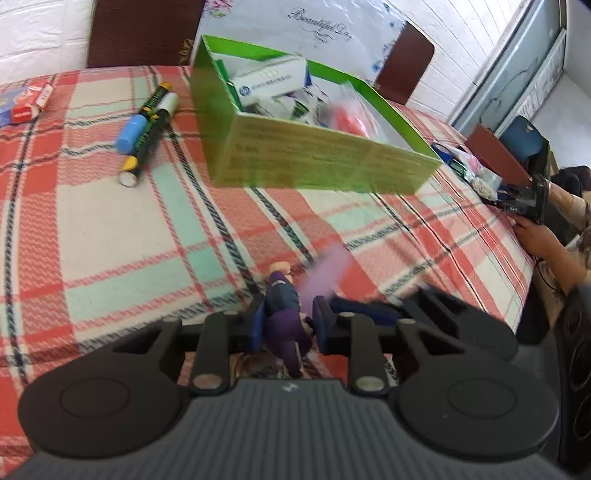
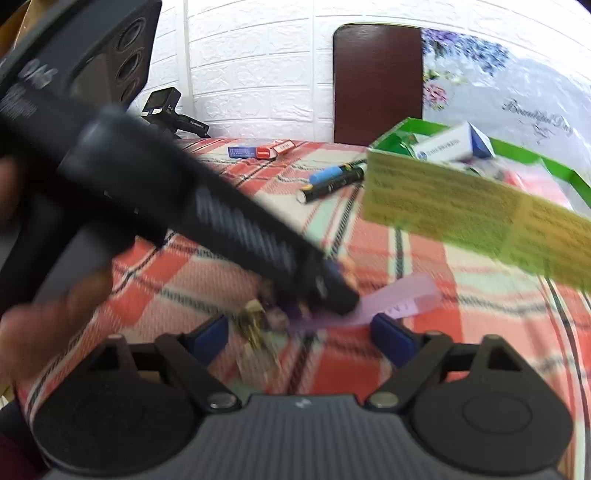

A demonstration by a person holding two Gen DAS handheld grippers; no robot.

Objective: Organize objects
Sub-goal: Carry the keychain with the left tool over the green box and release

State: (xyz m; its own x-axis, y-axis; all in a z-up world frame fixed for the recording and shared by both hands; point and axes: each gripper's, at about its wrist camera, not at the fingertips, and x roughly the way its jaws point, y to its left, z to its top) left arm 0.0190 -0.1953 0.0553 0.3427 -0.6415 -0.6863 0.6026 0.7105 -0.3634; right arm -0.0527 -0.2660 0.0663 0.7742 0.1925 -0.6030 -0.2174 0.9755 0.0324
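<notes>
One small figure [image 1: 284,306] in dark blue and purple sits between the blue pads of the left gripper [image 1: 290,321], low over the plaid tablecloth [image 1: 110,229]. The jaws stand close about it; blur hides whether the pads press on it, so I cannot tell if it is gripped. Its long axis runs along the fingers, its pale end pointing away from the camera toward the green box [image 1: 321,162]. A lilac paper strip [image 2: 391,299] trails from it to the right; marks on the strip are too blurred to read.

In the right wrist view the right gripper [image 2: 299,332] has its jaws wide apart with nothing pressed between them; the figure and strip lie just ahead, under the tip of the left gripper's black body.

The open green box stands beyond the figure and holds a white carton with a blue end [image 1: 273,79], bearing a round blue logo that looks like "hp", smaller packets, and something red in clear plastic [image 1: 347,114]. Its yellow-green side carries unreadable fine print.

Left of the box lie two markers [image 1: 147,129], side by side, one blue-capped. Farther left is a red and blue packet [image 1: 26,107]. The sheet behind the table reads "Beautiful Day" [image 1: 321,27].
</notes>
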